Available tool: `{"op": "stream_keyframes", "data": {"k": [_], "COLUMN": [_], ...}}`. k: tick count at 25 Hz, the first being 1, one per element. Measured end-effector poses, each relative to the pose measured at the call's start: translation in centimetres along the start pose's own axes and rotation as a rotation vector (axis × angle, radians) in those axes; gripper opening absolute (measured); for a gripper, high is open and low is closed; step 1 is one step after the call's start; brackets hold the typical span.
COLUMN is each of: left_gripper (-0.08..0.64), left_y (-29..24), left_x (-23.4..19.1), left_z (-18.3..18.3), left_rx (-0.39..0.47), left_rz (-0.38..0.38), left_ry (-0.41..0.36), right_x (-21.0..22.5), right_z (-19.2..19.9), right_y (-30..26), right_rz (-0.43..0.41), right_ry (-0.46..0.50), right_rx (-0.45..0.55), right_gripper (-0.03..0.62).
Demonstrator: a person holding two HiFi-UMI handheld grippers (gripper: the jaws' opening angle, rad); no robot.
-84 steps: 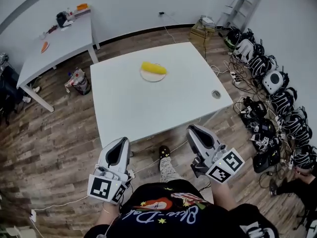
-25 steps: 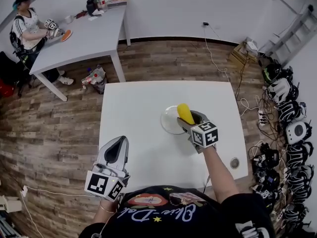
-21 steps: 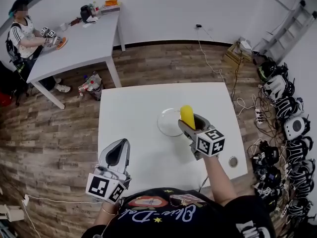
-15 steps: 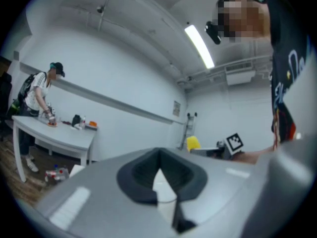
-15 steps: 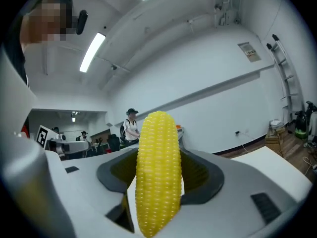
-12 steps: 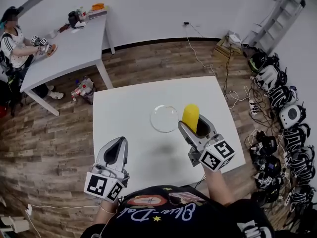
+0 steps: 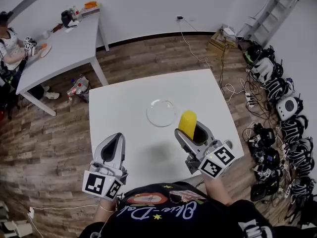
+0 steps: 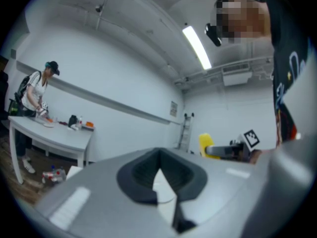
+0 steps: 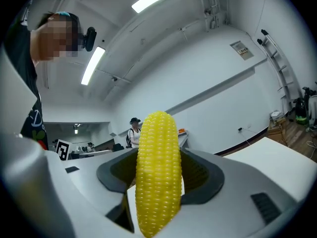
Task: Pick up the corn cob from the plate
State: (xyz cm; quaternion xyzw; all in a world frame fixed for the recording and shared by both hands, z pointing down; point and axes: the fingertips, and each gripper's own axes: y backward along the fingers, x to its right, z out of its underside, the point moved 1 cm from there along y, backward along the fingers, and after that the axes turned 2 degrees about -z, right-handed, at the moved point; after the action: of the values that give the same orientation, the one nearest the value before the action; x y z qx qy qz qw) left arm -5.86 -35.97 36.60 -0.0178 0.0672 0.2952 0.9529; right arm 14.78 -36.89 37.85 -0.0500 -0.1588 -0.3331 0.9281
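Observation:
A yellow corn cob [image 7: 187, 123] stands upright in my right gripper [image 7: 192, 132], which is shut on it above the white table [image 7: 124, 103], just near-right of the clear round plate [image 7: 161, 113]. The plate has nothing on it. In the right gripper view the corn cob [image 9: 157, 172] fills the gap between the jaws of the right gripper [image 9: 157, 182]. My left gripper [image 7: 115, 139] hangs at the table's near edge, shut with nothing in it. The left gripper view shows its closed jaws [image 8: 161, 177] and the corn cob [image 8: 206, 143] off to the right.
A second white table [image 7: 64, 38] stands at the back left with a person [image 7: 10, 43] seated at it. Headsets and cables [image 7: 277, 103] line the floor on the right. A ladder [image 7: 270, 9] leans in the far right corner.
My right gripper reached the plate, closed on the corn cob and has lifted it off, pulling back toward me. The left gripper stayed put.

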Motion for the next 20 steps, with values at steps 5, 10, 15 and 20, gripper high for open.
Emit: {"op": "stream_keyframes", "data": {"k": [5,10,15,20], "left_gripper": [-0.005,-0.005,-0.005,-0.005], "left_y": [-0.3,-0.2,-0.1,0.1], "left_x": [0.0,0.0,-0.3,-0.7], "left_z": [0.5,0.2,0.1,-0.1], "left_rx": [-0.018,-0.005,-0.014,-0.013], "left_rz": [0.015,0.008,0.000,-0.012], "left_ry": [0.005,0.003,-0.001,-0.005], "right_x": [0.1,0.7,1.0,1.3], "right_z": [0.4,1.1,0.9,1.0], "right_y": [-0.1,0.2,-0.3,-0.5], "right_rz": [0.011,0.029,0.036,0.040], "right_ry": [-0.007,-0.019,-0.026,-0.025], "right_rx": [-0.019,-0.039,-0.039,-0.045], "right_gripper": [0.244,0.244,0.244,0.244]}}
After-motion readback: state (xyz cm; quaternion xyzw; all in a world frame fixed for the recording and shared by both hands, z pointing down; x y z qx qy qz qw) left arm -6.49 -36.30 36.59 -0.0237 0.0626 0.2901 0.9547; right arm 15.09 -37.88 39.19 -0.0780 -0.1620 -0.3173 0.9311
